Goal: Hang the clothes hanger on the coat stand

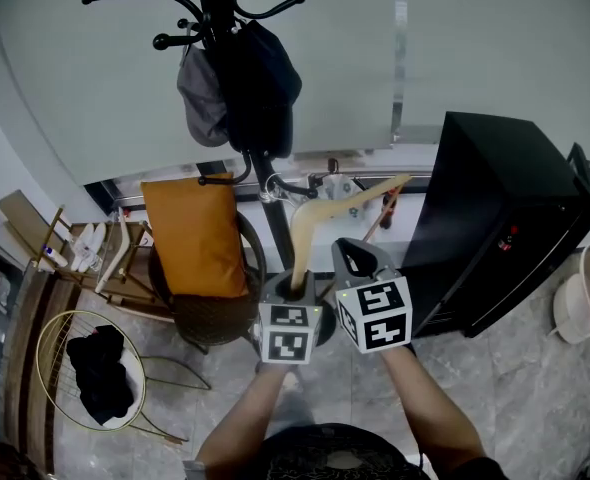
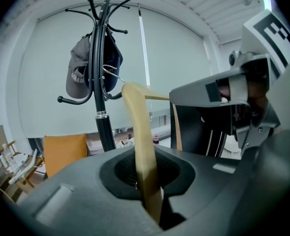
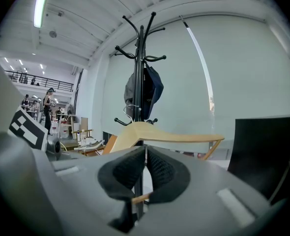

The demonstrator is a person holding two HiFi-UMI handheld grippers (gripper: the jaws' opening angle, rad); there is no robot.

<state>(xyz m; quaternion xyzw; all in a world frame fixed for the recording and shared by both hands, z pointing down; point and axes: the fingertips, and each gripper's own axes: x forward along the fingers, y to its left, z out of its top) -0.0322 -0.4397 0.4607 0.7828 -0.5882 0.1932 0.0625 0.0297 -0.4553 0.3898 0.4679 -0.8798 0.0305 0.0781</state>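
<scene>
head view has the clothes hanger [image 1: 315, 214] held in the air in front of the person, its pale wooden arm rising out of the left tool [image 1: 297, 284] and bending across to the right. its wire hook sits close against the pole of the coat stand [image 1: 213, 8], beside a low peg. whether it rests on that peg i cannot tell.

left gripper view shows the left tool pressed onto one wooden arm of the hanger, which stands up between the pads. right gripper view shows the right tool [image 1: 355, 258] with its pads squeezed nearly together on the hanger's thin lower bar, the rest of the hanger spreading above them.

both forearms reach up from the bottom of the head view, side by side, and the marker cubes sit almost touching.

higher on the stand hang a grey cap [image 1: 201, 98] and a dark bag [image 1: 263, 83]. an orange cushion [image 1: 190, 233] leans on a chair just left of the pole, and a black cabinet [image 1: 495, 223] stands to the right.

on the floor at the left, a round wire basket [image 1: 75, 314] holds a crumpled black cloth [image 1: 100, 373]. at the far right is a white bucket [image 1: 573, 318]; its contents are too cut off to make out.
</scene>
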